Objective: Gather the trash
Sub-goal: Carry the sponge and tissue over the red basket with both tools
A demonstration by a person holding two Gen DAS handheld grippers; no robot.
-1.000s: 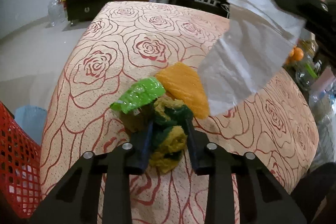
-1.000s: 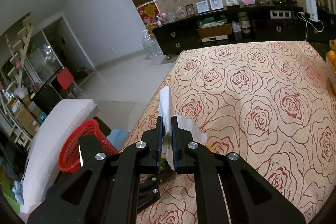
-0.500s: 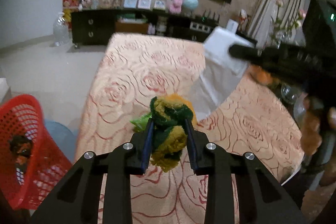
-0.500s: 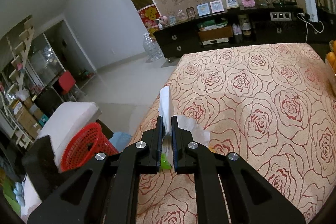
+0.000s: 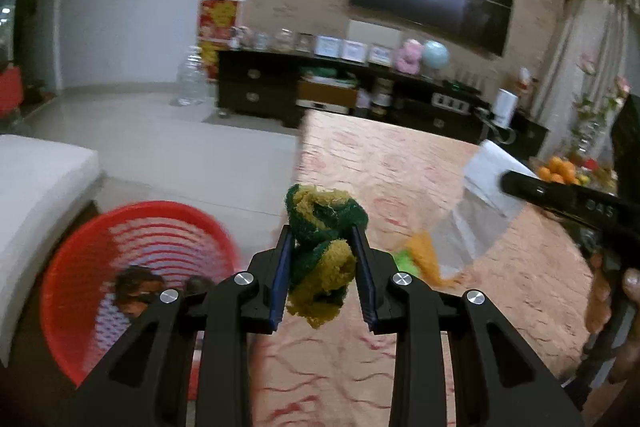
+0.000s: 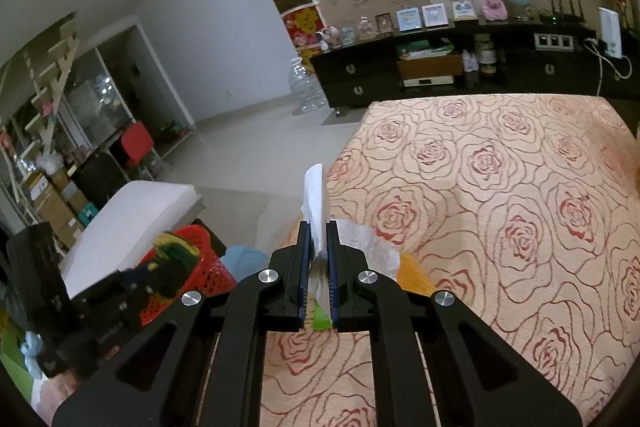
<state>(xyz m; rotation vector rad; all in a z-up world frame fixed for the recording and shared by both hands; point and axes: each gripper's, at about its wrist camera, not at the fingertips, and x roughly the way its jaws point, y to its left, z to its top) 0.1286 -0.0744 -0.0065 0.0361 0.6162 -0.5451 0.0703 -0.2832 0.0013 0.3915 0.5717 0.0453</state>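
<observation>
My left jaws [image 5: 322, 255] are clenched on a green and yellow scrap of scouring pad [image 5: 322, 251], held in the air near the red basket [image 5: 80, 247] on the floor beside the table [image 6: 500, 187]. My right jaws [image 6: 318, 259] grip a white tissue [image 6: 316, 203] above the table's edge. An orange piece [image 5: 426, 255] and a green wrapper [image 5: 404, 261] lie on the rose-patterned cloth.
</observation>
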